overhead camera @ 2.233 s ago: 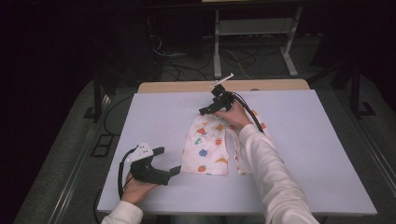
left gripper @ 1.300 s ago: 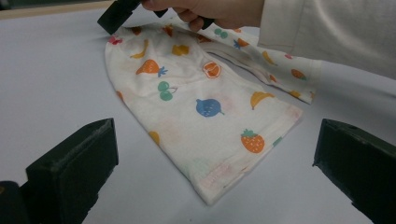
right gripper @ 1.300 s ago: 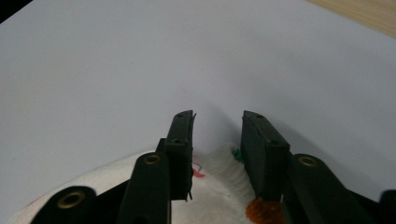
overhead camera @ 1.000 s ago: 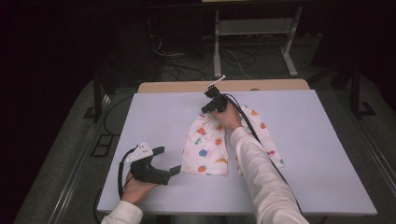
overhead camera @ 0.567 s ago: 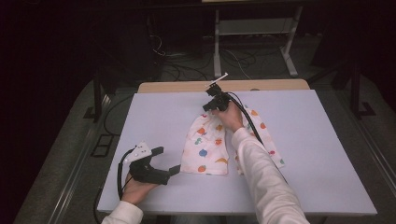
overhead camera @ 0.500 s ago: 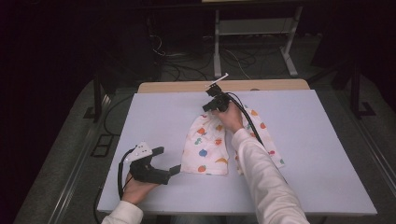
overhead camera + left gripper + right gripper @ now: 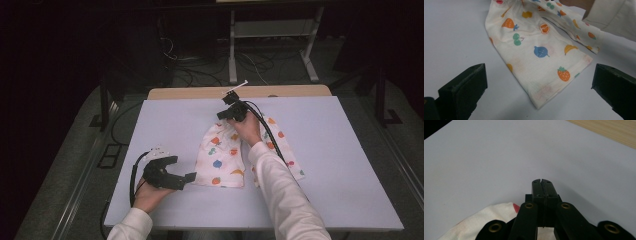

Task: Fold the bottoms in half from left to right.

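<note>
Showing fruit prints, no legible writing: patterned cloth [image 7: 541,50].

Table [image 7: 350,165]: fills the middle and lower frame of the high view; wooden board [image 7: 200,93] along its far edge
Garment [image 7: 222,160]: on the table, just right of centre
Right gripper [image 7: 231,112]: at the garment's upper end
Left gripper [image 7: 172,175]: lower left, just beside the garment's lower left corner
Sleeve [image 7: 285,195]: lower right, across the garment
</note>
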A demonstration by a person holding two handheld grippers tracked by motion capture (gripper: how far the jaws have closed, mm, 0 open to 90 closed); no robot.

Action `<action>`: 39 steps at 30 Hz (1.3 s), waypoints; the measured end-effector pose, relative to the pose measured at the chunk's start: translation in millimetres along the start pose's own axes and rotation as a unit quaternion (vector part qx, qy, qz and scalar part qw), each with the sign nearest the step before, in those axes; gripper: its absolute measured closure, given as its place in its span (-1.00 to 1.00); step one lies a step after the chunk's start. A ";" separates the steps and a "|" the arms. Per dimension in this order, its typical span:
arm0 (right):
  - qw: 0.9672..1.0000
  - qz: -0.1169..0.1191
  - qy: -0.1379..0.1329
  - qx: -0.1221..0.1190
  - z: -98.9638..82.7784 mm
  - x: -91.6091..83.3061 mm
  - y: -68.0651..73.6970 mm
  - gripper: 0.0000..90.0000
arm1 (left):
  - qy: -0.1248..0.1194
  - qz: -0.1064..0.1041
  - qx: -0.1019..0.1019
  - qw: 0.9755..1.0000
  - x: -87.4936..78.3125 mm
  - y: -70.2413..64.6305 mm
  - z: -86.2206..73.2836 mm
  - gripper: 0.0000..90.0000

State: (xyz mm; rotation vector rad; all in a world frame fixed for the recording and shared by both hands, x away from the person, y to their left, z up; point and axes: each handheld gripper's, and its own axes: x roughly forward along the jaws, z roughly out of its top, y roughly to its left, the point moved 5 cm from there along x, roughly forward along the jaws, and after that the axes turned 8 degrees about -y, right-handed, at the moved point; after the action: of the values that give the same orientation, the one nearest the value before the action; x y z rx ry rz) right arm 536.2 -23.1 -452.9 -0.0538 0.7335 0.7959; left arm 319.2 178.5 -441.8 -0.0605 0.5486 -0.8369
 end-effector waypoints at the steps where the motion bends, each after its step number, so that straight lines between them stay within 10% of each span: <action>1: 1.000 -0.001 0.001 -0.002 -0.5 -0.9 0.5 0.99 | 0.001 0.002 -0.004 1.000 0.3 1.0 0.0 -1.00; 17: 1.000 0.002 -0.006 -0.010 0.6 -8.6 4.7 0.99 | 0.054 0.007 -0.049 0.997 18.6 16.8 -9.7 -0.92; 39: 1.000 0.002 -0.017 -0.012 -0.3 -11.9 5.0 0.99 | 0.120 -0.037 -0.124 0.984 23.8 12.9 -23.4 -0.07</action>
State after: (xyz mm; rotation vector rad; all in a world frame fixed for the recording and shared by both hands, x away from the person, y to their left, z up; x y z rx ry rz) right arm 527.2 -27.2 -444.7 -0.0603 0.6910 0.8079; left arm 329.6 173.9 -475.7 -0.2116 0.8818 -0.8498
